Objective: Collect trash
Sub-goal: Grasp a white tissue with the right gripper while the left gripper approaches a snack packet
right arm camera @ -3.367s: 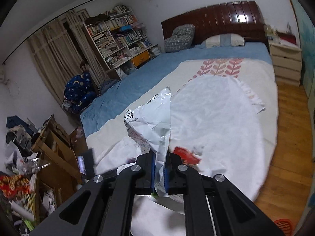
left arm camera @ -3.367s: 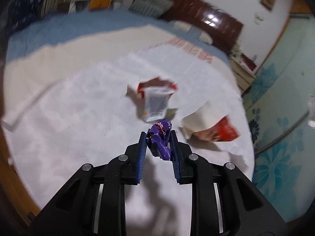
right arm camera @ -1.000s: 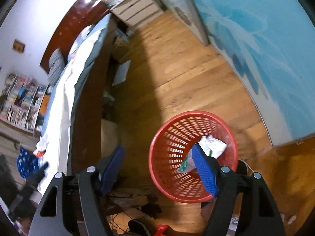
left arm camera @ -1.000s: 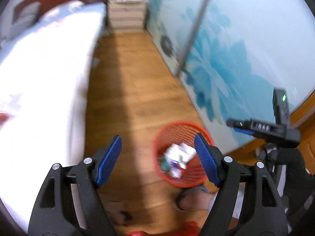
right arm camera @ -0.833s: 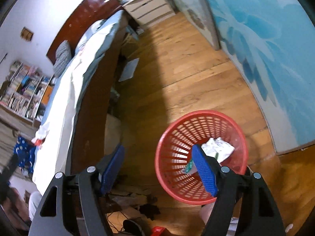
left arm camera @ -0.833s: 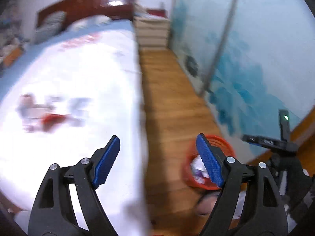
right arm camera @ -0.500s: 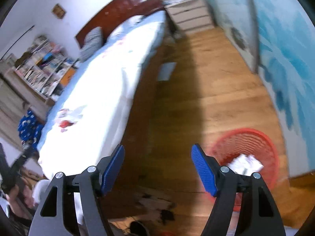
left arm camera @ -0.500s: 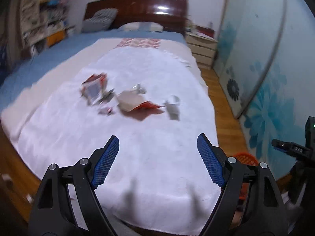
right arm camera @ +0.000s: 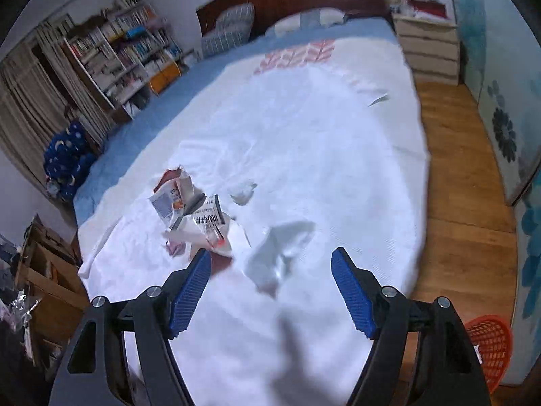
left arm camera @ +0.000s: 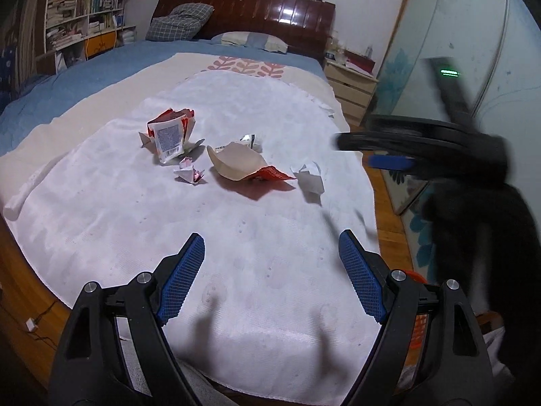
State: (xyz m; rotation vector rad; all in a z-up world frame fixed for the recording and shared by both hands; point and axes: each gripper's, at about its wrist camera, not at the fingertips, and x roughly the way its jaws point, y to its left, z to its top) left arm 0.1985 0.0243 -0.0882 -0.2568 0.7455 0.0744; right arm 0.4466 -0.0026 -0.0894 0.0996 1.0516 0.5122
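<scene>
Both tools have swung back from the basket (right arm camera: 488, 348) to the bed (left arm camera: 236, 237), jaws apart and empty; several wrappers (left arm camera: 169, 135) remain uncollected.

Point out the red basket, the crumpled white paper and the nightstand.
Red basket (right arm camera: 490, 345): right wrist view, mesh wall.
Crumpled white paper (left arm camera: 310, 180): left wrist view, its middle.
Nightstand (right arm camera: 431, 45): right wrist view, drawer front.

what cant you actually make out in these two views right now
- Red basket: right wrist view, cut off by the gripper arm and frame edge; contents hidden.
- Right gripper: left wrist view, motion-blurred.
- Crumpled white wrapper: right wrist view, blurred, no print legible.
- Label on red-and-white packet: left wrist view, too small.
</scene>
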